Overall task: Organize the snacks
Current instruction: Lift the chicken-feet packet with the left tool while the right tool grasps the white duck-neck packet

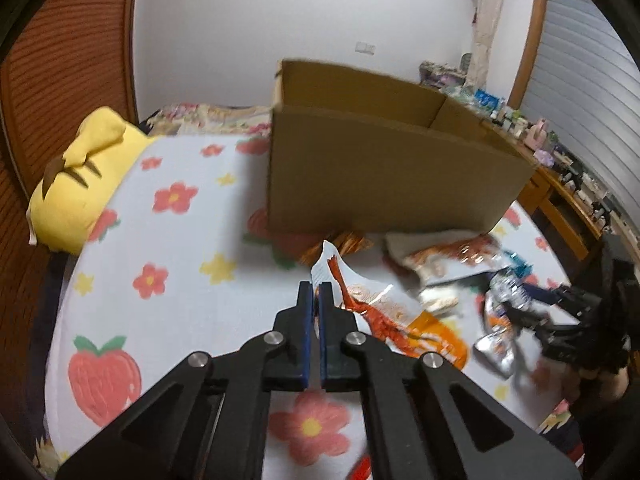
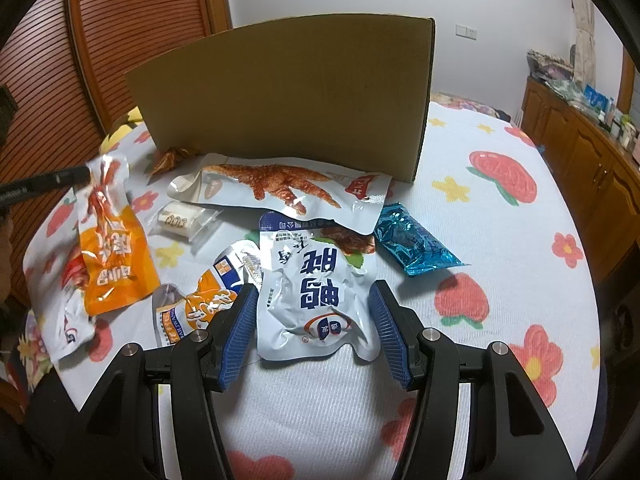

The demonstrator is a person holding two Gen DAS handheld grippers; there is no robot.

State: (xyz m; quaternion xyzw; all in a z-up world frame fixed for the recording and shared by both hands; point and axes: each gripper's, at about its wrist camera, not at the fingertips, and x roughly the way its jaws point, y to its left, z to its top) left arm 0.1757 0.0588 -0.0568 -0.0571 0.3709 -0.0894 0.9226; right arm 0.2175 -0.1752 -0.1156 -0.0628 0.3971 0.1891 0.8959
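Note:
My left gripper [image 1: 317, 290] is shut on the top edge of an orange and white snack packet [image 1: 384, 316], which hangs a little above the bed; that packet [image 2: 112, 256] also shows in the right wrist view. My right gripper [image 2: 314, 286] holds a crumpled white and blue packet [image 2: 312, 256] between its pads on the sheet. Behind stands an open cardboard box [image 2: 288, 92]. In front of it lie a chicken-foot packet [image 2: 280, 188], a blue foil packet [image 2: 412, 240], a clear-wrapped white snack [image 2: 180, 220], an orange and white pouch [image 2: 200, 308] and a small brown wrapper [image 2: 172, 158].
Everything rests on a bed with a flower and strawberry sheet [image 2: 480, 240]. A yellow plush pillow [image 1: 80, 180] lies at the far left. A wooden cabinet [image 2: 580, 152] crowded with small items runs along the right. A wooden louvred door [image 2: 132, 20] stands behind the box.

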